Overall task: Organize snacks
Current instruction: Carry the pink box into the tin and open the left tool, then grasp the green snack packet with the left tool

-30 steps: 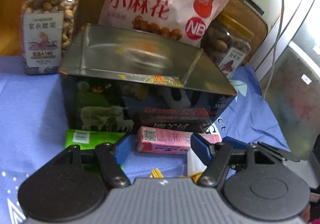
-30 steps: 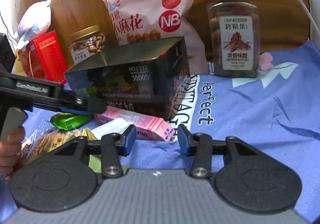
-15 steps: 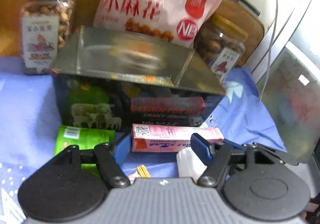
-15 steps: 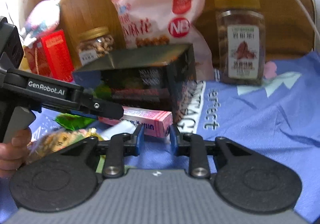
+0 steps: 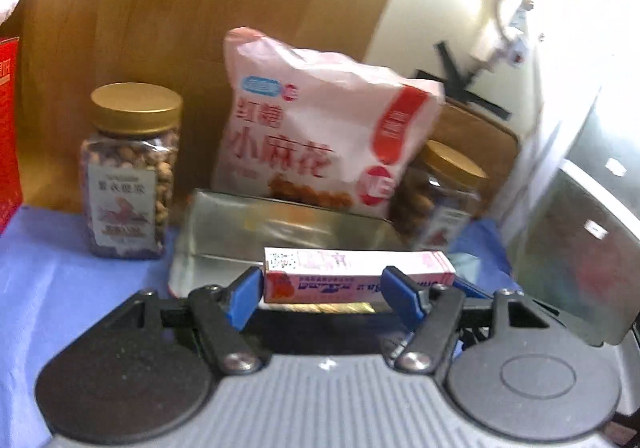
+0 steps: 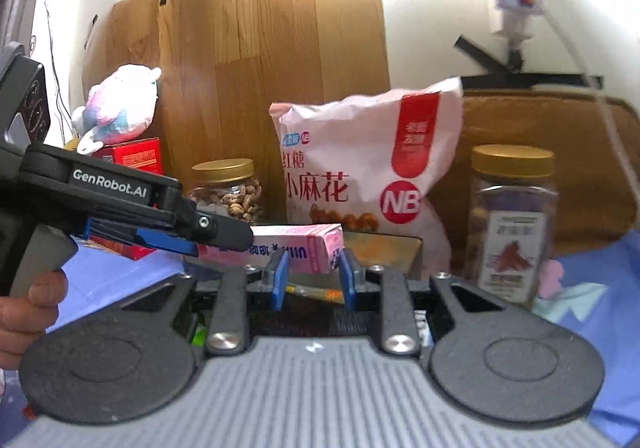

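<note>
The right claw (image 6: 312,280) had just been closing and was narrow, pinching one end of the pink box (image 6: 316,252), held level in the air. The left claw (image 5: 322,298) stood half wide and gripped nothing, the box just past its tips. The step in hand looked like carrying the box to the open tin (image 5: 280,232) at twelve o'clock; next it probably needed lowering inside and letting go. The box was long, slim, rigid card. Farther back stood a snack bag (image 5: 320,152), with a nut jar (image 5: 128,172) at ten o'clock
</note>
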The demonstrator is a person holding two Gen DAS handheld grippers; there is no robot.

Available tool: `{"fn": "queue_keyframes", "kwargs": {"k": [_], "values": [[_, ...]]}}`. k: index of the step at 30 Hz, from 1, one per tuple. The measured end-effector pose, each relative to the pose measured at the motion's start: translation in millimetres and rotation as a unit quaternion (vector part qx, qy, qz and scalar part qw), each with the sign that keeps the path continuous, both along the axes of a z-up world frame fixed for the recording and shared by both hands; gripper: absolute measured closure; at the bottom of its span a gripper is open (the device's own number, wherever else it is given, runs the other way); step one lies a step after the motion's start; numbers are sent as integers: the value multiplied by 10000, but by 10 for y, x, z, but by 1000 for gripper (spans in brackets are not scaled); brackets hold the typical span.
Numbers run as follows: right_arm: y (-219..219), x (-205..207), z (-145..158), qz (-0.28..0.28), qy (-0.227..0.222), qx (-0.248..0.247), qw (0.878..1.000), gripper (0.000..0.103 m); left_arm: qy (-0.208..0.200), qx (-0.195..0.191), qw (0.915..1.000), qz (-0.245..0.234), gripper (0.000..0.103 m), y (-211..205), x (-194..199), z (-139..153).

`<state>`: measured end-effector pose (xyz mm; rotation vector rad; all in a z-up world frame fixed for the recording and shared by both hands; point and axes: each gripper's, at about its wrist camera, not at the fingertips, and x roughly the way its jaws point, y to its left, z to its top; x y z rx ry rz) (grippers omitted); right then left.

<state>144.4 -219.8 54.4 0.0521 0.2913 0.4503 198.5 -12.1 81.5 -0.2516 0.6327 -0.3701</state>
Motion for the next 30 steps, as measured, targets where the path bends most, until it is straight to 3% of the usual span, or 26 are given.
{"fn": "queue_keyframes", "kwargs": {"k": [3,7,8,9,13,17,22,25,30], "values": [[89,255,-68,121,340,41,9993,73,190,143,9996,149,37,46,248,-105],[294,368,-159,246,431,-220,9985,68,358,256,9985,314,36,114,433,-273],[329,358,-170,222,368,-247,9988,57,355,271,9986,280,36,119,447,-283],[352,356,-172,227,306,-272,9989,53,350,293,9986,274,35,103,455,-289],[317,279,-158,319,218,-138,9992,53,110,340,9991,225,33,93,321,-215],[189,95,-60,403,190,268,9986,53,-120,50,9998,150,28,271,44,-87],[296,-20,-117,1233,1034,670,9847,53,156,-93,9996,200,28,600,-220,-207],[512,4,-256,1500,1607,470,9744,53,600,-255,9977,188,30,736,-220,-399],[840,77,-393,1513,1980,-64,9684,53,953,-483,9943,54,37,762,-153,-606]]}}
